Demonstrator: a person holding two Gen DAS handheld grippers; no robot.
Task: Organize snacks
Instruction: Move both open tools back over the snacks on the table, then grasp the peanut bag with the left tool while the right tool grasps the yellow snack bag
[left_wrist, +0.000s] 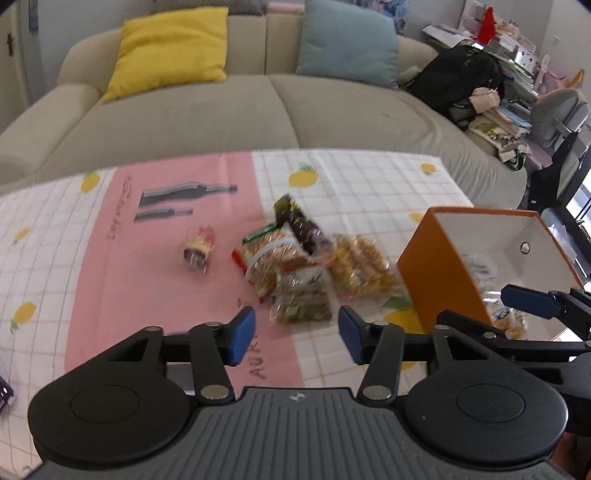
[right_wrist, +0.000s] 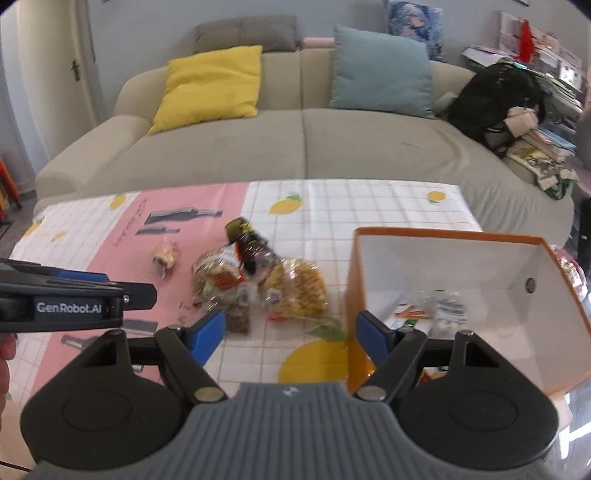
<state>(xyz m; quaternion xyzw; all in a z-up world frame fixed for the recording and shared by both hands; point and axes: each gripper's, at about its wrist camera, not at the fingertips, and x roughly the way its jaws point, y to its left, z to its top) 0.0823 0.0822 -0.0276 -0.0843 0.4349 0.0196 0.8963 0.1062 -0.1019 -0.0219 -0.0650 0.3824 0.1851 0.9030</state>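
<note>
Snacks heaped mid-table on a tablecloth (left_wrist: 177, 258) printed with a pink panel, a white grid and yellow lemons. Cloth lettering only partly legible: "AUR" near the left gripper's fingers in the left wrist view, the rest blurred or hidden. Two grey bottle shapes (left_wrist: 184, 192) printed on the pink panel.

In the pile: a dark wrapper (left_wrist: 295, 221) on top, a clear packet with green and red trim (left_wrist: 273, 258) under it, a yellowish clear packet (left_wrist: 362, 269) on the side nearest the box, a smaller clear packet of brownish pieces (left_wrist: 303, 306) closest to the camera. No packet writing readable through the blur. One small wrapped sweet (left_wrist: 199, 247) lying apart from the pile on the pink panel.

Orange box (right_wrist: 443, 266) with white interior standing on the table beside the pile, a few wrapped items already on its floor.

Left gripper (left_wrist: 297, 338) hanging above the cloth just short of the pile, blue pads partly apart, nothing between them. Right gripper (right_wrist: 291, 334) spread wide, empty, one finger in front of the box's near wall. "GenRobot.AI" readable on the left gripper's side in the right wrist view.

Behind the table, a beige sofa (right_wrist: 295, 147) with a yellow cushion (right_wrist: 210, 85) and a blue-grey cushion (right_wrist: 380, 70).
</note>
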